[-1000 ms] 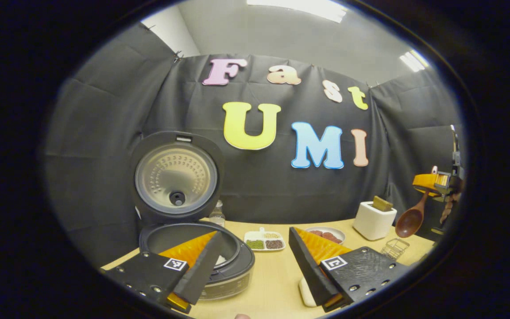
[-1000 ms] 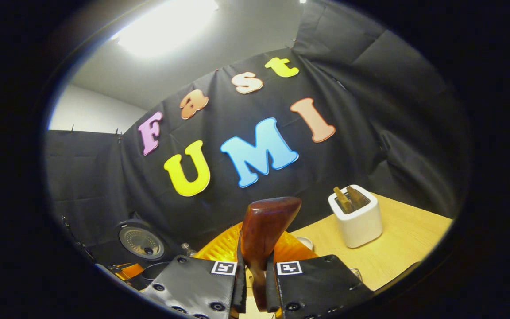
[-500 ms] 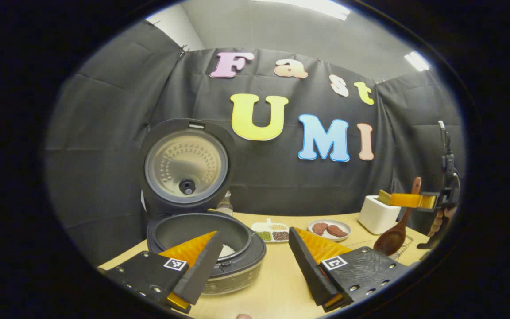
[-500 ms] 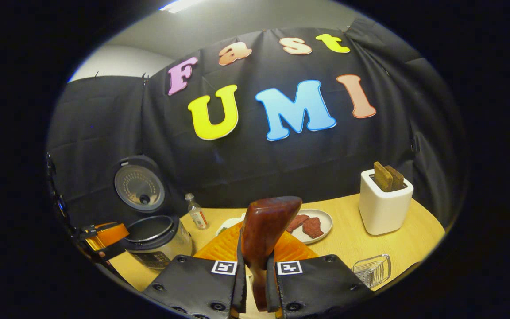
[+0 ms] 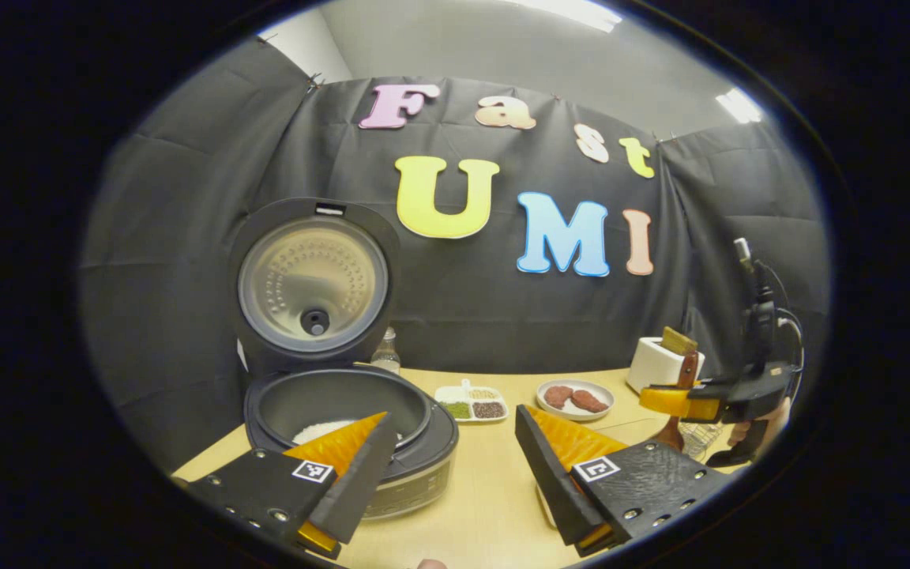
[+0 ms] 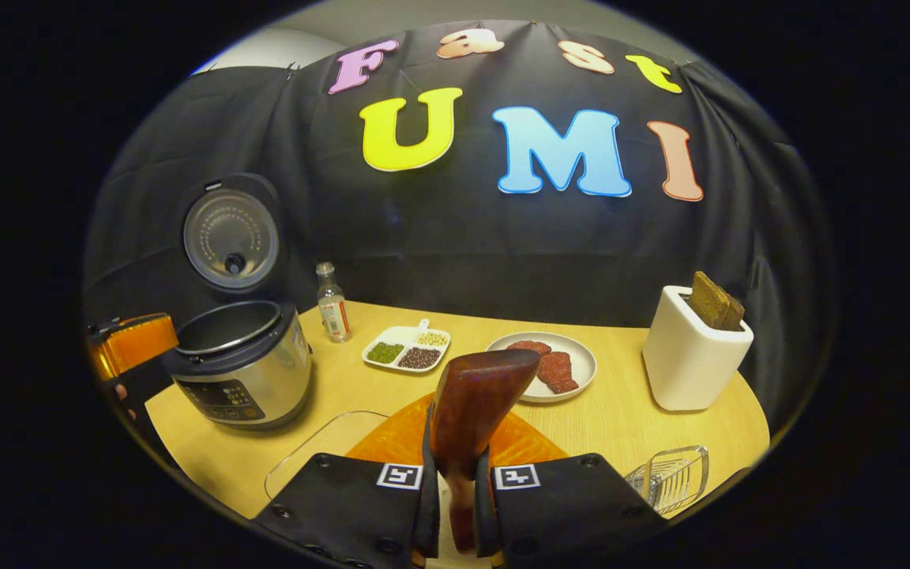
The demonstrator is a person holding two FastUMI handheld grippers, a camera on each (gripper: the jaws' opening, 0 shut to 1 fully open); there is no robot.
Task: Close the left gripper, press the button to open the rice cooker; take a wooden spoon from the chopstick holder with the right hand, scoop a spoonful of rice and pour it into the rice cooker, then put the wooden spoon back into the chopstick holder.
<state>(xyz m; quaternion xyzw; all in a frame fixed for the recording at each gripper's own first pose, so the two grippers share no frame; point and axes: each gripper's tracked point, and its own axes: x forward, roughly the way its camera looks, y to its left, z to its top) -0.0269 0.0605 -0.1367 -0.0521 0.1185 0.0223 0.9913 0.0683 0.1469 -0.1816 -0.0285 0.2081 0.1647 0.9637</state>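
The rice cooker point(image 5: 348, 419) stands open at the table's left, its lid point(image 5: 313, 273) upright and white rice point(image 5: 319, 431) in the pot. My left gripper point(image 5: 451, 466) hovers open just in front of it, nothing between its fingers. At the far right my right gripper point(image 5: 700, 399) is shut on the dark wooden spoon point(image 5: 670, 433), whose bowl hangs low near the table. In the right gripper view the spoon point(image 6: 475, 395) stands clamped between the fingers of the right gripper point(image 6: 457, 470). A wire holder point(image 6: 670, 478) lies at the front right. The cooker point(image 6: 238, 367) and left gripper point(image 6: 129, 346) sit far left.
Behind the grippers are a small bottle point(image 6: 332, 304), a divided dish of beans point(image 6: 406, 348) and a plate of reddish pieces point(image 6: 573, 359). A white box with brown slabs point(image 6: 692, 359) stands at the right. A clear tray point(image 6: 321, 442) lies near the front edge.
My right gripper has come down at the right with the spoon, and its view has tipped toward the table. The left gripper has stayed open by the cooker.
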